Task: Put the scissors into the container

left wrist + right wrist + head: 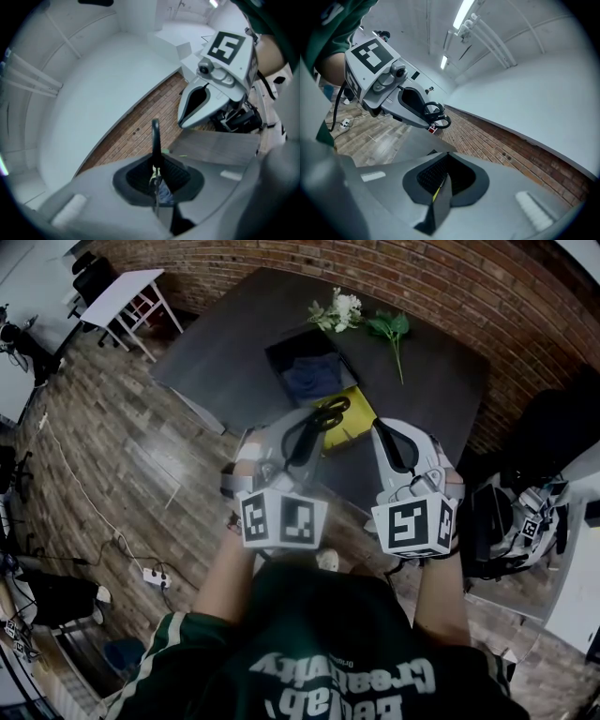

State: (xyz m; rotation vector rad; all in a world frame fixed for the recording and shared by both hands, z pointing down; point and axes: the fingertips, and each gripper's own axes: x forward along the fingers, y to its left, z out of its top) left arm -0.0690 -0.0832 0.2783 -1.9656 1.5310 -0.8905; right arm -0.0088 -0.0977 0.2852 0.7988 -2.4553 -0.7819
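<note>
Scissors (pixel 326 415) with black handles are pinched in the left hand-held gripper (pixel 311 430), held in the air over the near part of the dark bench (pixel 225 352) and not yet in the container (pixel 275 358). In the left gripper view its jaws stand narrow and clamp the scissors, with one black handle loop (pixel 155 136) rising straight up between the pads. The container is a dark open box farther back on the bench, with a blue cloth (pixel 314 376) lying inside it; in the head view the scissors' handles sit just short of its near corner, over a yellow flat thing (pixel 358 418) that lies just beside the box (what it is cannot be made out). The right hand-held gripper (pixel 386 437) is level beside the left one, apart from it, and in its own view the jaws are drawn together with nothing between them. White flowers (pixel 339 307) and a green leafy stem (pixel 392 329) lie at the far side of the bench, well apart from the container. A red brick wall (pixel 441 287) runs behind the bench, a small white table (pixel 127 292) stands off to the left, and a white power strip (pixel 155 576) lies on the wooden floor (pixel 122 456).
</note>
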